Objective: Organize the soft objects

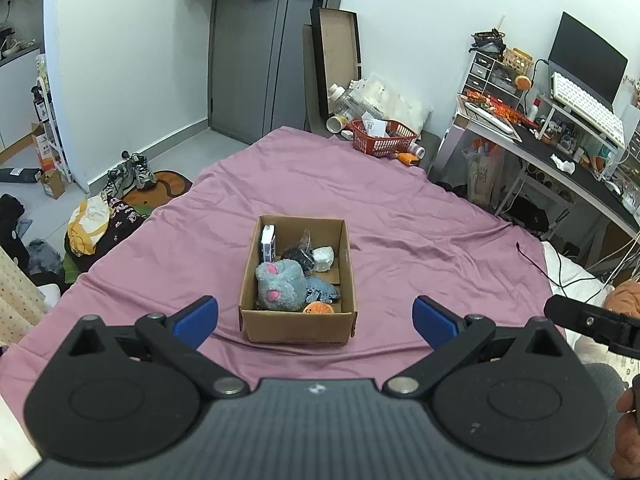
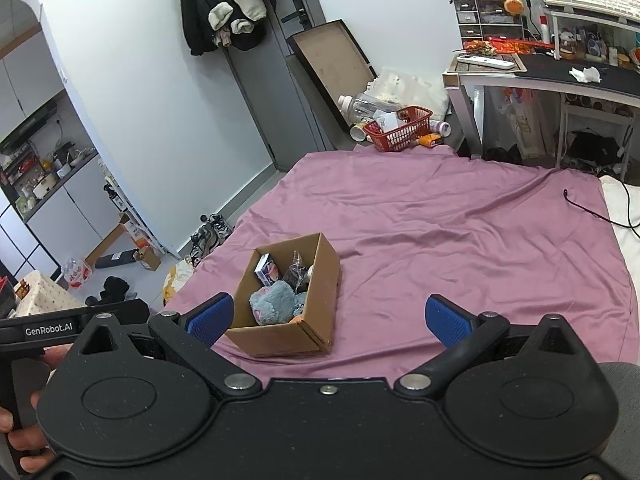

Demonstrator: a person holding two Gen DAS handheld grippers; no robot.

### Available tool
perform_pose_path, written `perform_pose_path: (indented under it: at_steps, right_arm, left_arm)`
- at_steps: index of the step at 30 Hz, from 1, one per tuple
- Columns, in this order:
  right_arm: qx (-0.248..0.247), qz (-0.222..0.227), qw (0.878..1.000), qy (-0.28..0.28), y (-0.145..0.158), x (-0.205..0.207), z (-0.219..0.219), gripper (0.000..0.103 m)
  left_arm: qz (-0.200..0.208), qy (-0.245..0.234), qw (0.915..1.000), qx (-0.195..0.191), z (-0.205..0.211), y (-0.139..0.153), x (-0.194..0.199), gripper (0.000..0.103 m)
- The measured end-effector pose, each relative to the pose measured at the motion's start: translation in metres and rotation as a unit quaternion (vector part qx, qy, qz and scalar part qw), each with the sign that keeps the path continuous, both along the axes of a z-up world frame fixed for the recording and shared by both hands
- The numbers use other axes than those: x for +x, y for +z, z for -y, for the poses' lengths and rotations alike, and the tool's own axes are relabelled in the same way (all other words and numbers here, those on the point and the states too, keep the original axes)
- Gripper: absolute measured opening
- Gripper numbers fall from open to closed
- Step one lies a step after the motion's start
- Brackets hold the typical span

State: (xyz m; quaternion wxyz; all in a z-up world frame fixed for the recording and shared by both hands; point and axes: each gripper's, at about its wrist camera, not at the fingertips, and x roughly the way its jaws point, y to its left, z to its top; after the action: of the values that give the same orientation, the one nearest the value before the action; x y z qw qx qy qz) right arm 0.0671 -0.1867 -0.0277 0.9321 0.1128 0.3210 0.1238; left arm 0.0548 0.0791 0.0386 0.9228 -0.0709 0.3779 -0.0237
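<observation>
One cardboard box (image 1: 298, 322), one grey plush (image 1: 279, 286), two empty grippers.

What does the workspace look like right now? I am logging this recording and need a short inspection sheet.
Surface: pink sheet, wrinkled.
Job's things: cardboard box on the sheet, holding a grey plush, a small orange toy and a small carton.
Clutter: red basket and bottles past the sheet's far edge.
Grippers: left gripper and right gripper both open, empty.
Cables: black cable on the sheet's right side.
Surroundings: desk, grey door.
</observation>
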Motion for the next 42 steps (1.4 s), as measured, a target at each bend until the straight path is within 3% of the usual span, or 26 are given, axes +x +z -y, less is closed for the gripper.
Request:
perform_pose_path:
  at_steps: [42]
  right_arm:
    - [-0.023, 0.008, 1.0, -0.014, 0.005, -0.01, 0.002, 0.103]
  left_arm:
    - [0.009, -0.019, 0.9997, 0.01, 0.017, 0.009, -0.01, 0.103]
